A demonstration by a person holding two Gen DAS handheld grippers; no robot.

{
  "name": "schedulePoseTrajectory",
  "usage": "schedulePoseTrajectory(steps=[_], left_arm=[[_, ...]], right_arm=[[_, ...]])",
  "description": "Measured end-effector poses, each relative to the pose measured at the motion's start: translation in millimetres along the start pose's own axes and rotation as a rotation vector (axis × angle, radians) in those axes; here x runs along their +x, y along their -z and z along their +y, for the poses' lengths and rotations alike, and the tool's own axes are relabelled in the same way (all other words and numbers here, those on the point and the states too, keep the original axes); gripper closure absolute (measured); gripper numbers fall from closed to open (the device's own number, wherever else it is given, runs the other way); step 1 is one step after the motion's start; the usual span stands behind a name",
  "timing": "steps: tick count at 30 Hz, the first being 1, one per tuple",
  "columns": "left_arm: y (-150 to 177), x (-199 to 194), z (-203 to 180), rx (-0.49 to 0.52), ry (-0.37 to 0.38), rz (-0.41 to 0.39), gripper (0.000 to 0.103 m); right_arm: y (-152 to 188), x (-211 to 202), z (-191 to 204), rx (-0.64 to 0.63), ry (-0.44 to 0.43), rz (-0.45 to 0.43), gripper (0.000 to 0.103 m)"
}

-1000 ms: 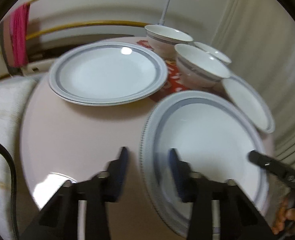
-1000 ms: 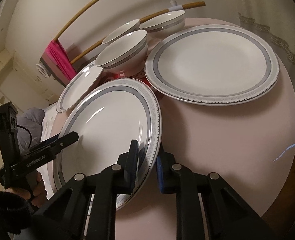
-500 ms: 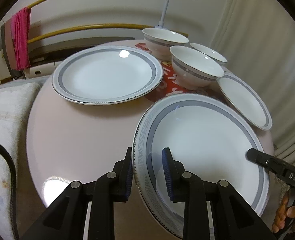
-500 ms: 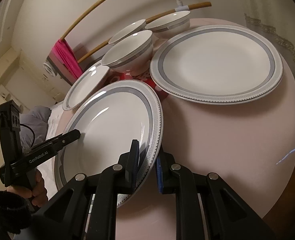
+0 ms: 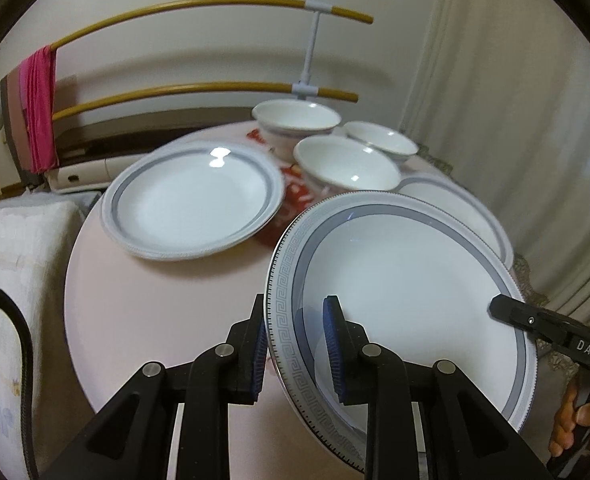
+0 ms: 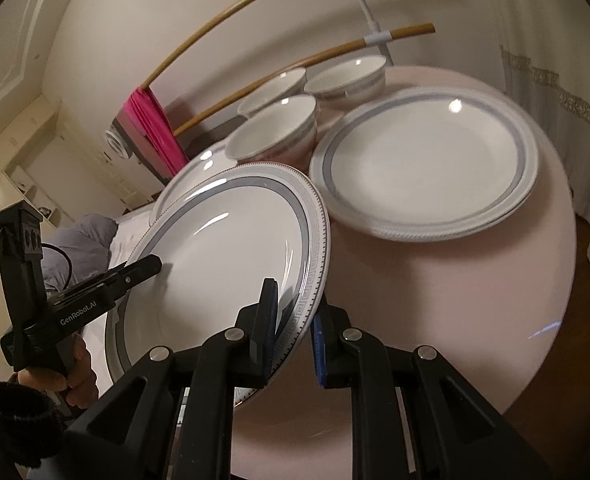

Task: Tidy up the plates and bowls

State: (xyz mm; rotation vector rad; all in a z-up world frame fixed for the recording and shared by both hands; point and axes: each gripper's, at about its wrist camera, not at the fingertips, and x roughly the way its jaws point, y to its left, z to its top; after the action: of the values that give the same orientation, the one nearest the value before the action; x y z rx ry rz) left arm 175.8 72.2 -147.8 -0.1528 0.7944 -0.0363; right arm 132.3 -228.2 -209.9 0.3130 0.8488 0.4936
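A large white plate with a grey band (image 5: pixel 407 300) hangs tilted above the pink round table (image 5: pixel 155 300). My left gripper (image 5: pixel 295 304) is shut on its near rim, one pad under and one on top. My right gripper (image 6: pixel 295 300) is shut on the opposite rim of the same plate (image 6: pixel 223 248); its finger (image 5: pixel 507 310) shows at the right of the left wrist view. A second large plate (image 5: pixel 191 208) lies flat on the table. Three white bowls (image 5: pixel 347 164) stand behind it. A smaller plate (image 5: pixel 455 200) is partly hidden behind the held one.
A red patterned mat (image 5: pixel 295 188) lies under the bowls. A wooden rail rack (image 5: pixel 199 4) with a pink cloth (image 5: pixel 37 108) stands behind the table. Curtains (image 5: pixel 515 100) hang at the right. A white padded seat (image 5: pixel 11 260) is at the left. A person's hand (image 6: pixel 67 380) holds the left gripper.
My left gripper's jaws went from open around the plate's rim to shut on it. The plate has risen off the table and tilted, with both grippers moving up.
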Motion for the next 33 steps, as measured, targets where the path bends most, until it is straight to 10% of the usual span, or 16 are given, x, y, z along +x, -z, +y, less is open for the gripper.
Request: schedulePoseTrajectory(steps=[33], left_arm=[[-58.8, 121.5, -127.1, 0.01, 0.04, 0.026, 0.081]], right_arm=[[-78.6, -10.1, -129.8, -0.041, 0.17, -0.03, 0.086]])
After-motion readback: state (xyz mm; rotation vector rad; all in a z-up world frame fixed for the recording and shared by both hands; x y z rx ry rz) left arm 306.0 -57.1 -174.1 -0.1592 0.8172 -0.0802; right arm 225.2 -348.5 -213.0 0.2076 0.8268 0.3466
